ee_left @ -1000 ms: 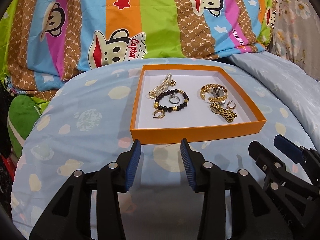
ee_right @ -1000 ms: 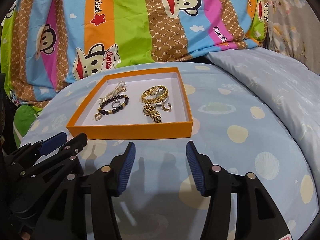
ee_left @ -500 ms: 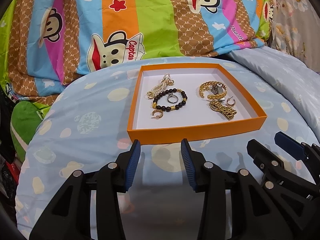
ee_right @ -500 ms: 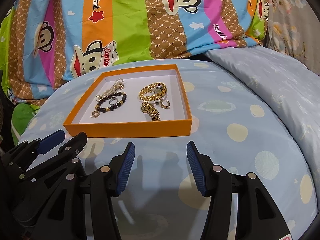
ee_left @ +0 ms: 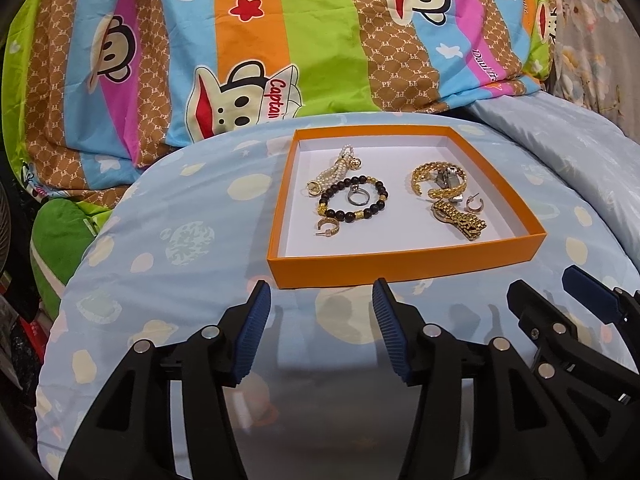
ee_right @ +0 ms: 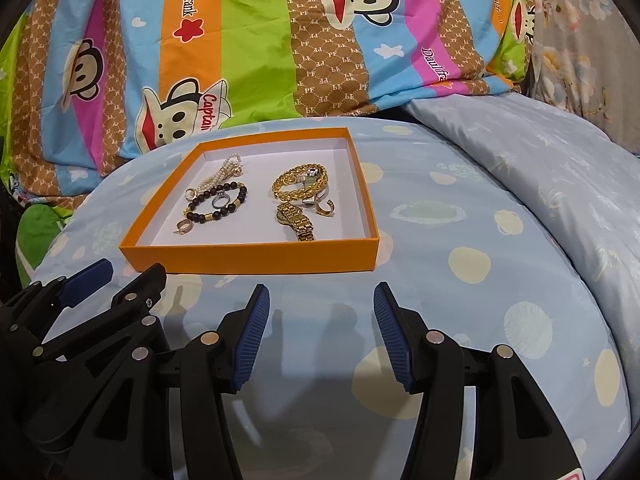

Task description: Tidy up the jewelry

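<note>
An orange shallow box (ee_left: pixel 404 265) (ee_right: pixel 248 258) with a white floor sits on the light-blue bedspread. In it lie a pearl bracelet (ee_left: pixel 340 168), a dark bead bracelet (ee_left: pixel 354 204) with a silver ring (ee_left: pixel 357 197) inside it, a gold hoop earring (ee_left: pixel 328 227), a gold chain bracelet (ee_left: pixel 438 180), a gold watch (ee_left: pixel 458 220) and a small hoop (ee_left: pixel 475 205). My left gripper (ee_left: pixel 320 300) is open and empty just before the box's front wall. My right gripper (ee_right: pixel 320 304) is open and empty, to the right of the left one (ee_right: pixel 108 280).
A striped cartoon-monkey quilt (ee_left: pixel 280 40) rises behind the box. A pale blue blanket fold (ee_right: pixel 540 152) lies at the right. A green plush thing (ee_left: pixel 60 232) sits off the bed's left edge.
Both grippers have drawn slightly back and shifted left, so the box sits a little further right and away. Jaws stay open. The jewelry has not moved.
</note>
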Action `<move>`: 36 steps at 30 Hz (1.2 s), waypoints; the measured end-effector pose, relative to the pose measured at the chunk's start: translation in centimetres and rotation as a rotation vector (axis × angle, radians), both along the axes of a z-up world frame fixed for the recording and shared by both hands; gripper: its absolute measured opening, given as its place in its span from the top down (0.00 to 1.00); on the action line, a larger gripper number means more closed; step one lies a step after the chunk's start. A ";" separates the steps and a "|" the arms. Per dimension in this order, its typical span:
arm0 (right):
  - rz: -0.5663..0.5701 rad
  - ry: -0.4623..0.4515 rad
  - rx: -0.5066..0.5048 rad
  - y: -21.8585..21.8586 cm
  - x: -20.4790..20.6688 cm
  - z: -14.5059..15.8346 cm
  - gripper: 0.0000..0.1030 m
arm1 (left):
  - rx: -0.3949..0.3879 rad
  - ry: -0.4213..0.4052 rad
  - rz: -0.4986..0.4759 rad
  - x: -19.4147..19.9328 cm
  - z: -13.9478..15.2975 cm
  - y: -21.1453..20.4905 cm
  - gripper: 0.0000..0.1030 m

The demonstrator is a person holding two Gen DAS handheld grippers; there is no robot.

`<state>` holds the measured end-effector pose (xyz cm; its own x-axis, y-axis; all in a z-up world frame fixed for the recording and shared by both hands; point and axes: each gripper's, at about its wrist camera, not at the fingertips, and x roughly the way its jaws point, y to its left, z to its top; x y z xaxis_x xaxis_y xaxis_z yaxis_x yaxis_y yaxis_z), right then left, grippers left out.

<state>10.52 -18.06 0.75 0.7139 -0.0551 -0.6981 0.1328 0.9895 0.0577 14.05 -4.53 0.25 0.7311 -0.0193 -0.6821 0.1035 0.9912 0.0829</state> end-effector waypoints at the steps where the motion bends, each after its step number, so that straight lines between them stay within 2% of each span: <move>1: 0.000 0.001 -0.002 0.0 0.0 0.0 0.47 | 0.001 0.000 0.001 0.0 0.0 0.0 0.49; 19: -0.001 0.001 -0.003 0.0 0.0 0.0 0.47 | 0.017 -0.011 0.012 -0.2 0.2 -0.1 0.49; 32: -0.001 0.000 -0.004 0.1 0.0 0.0 0.47 | 0.001 -0.003 0.004 -0.1 0.1 0.1 0.49; 36: -0.003 -0.003 -0.003 0.0 0.0 0.0 0.47 | 0.004 -0.005 0.012 -0.1 0.2 0.2 0.45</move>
